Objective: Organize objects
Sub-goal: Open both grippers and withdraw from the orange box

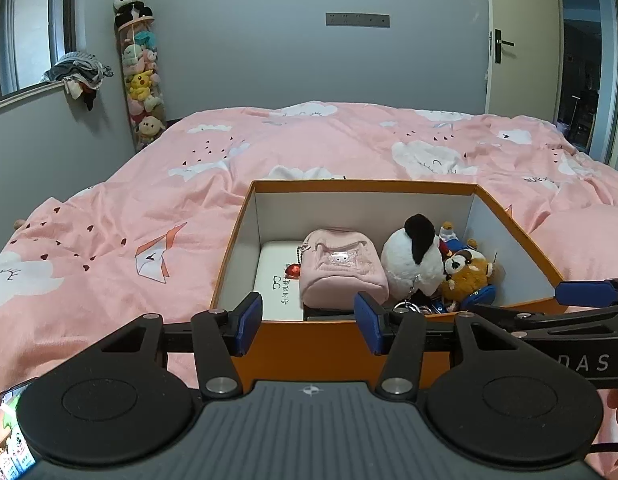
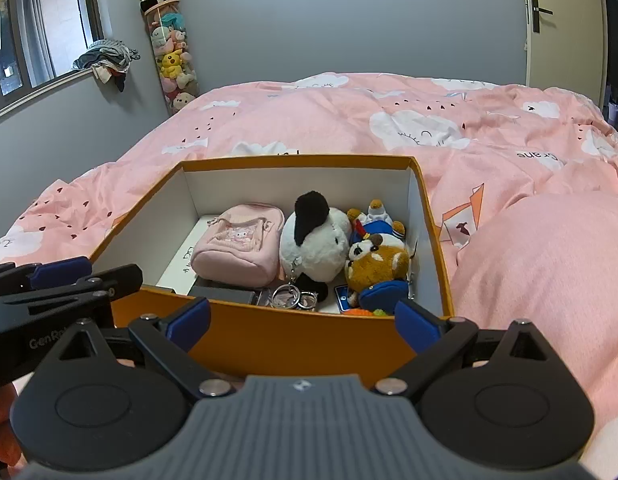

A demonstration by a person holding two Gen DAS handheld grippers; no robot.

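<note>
An orange box with white inner walls sits on the pink bed. Inside lie a pink pouch, a black-and-white round plush, a brown bear plush, a blue-and-white duck plush, a white flat case and key rings. My left gripper stands open in front of the box's near wall, holding nothing. My right gripper stands open wider at the same wall, also holding nothing.
The pink quilt spreads around the box, with a pillow bulging on the right. A tall tube of plush toys stands in the far left corner. A door is at the far right.
</note>
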